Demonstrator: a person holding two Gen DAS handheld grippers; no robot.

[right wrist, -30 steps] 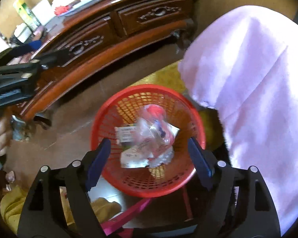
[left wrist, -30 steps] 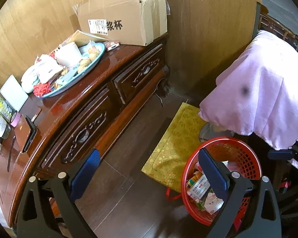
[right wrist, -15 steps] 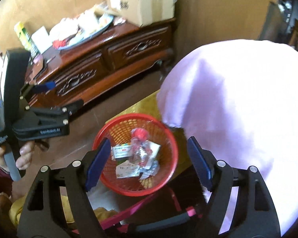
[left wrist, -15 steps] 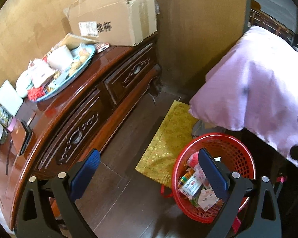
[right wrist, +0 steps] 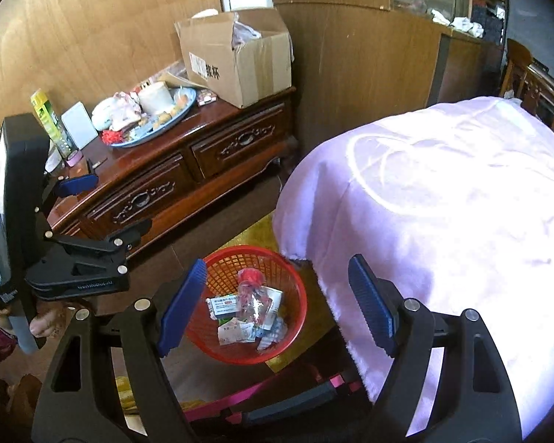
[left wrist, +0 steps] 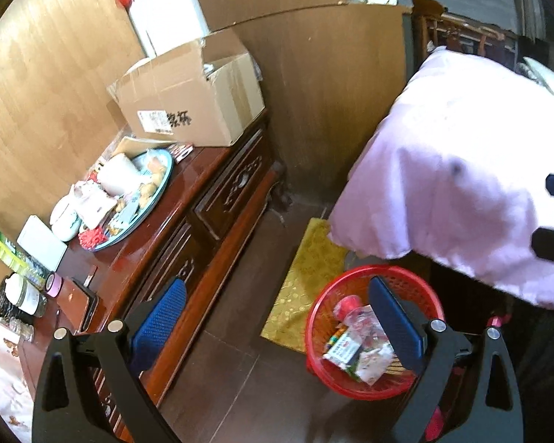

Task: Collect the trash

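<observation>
Several wrappers [right wrist: 247,317] lie in the red basket [right wrist: 299,288] on the floor. Both grippers, left [left wrist: 277,325] and right [right wrist: 277,302], hang spread and empty. Next, probably a reach to the tray [right wrist: 183,118] clutter.

A dark wooden counter [right wrist: 210,136] with two carved drawers stands against the panelled wall. On its top sit an open cardboard box [right wrist: 240,62] at the far end, a blue oval tray [right wrist: 155,125] heaped with wrappers and snacks beside it, then a white card [right wrist: 79,125], a green box [right wrist: 46,114] and small jars. On the dark floor [left wrist: 240,387] lie a yellow mat [left wrist: 306,280] and a red mesh basket [right wrist: 291,332] of trash, the basket's far edge over the mat.
</observation>
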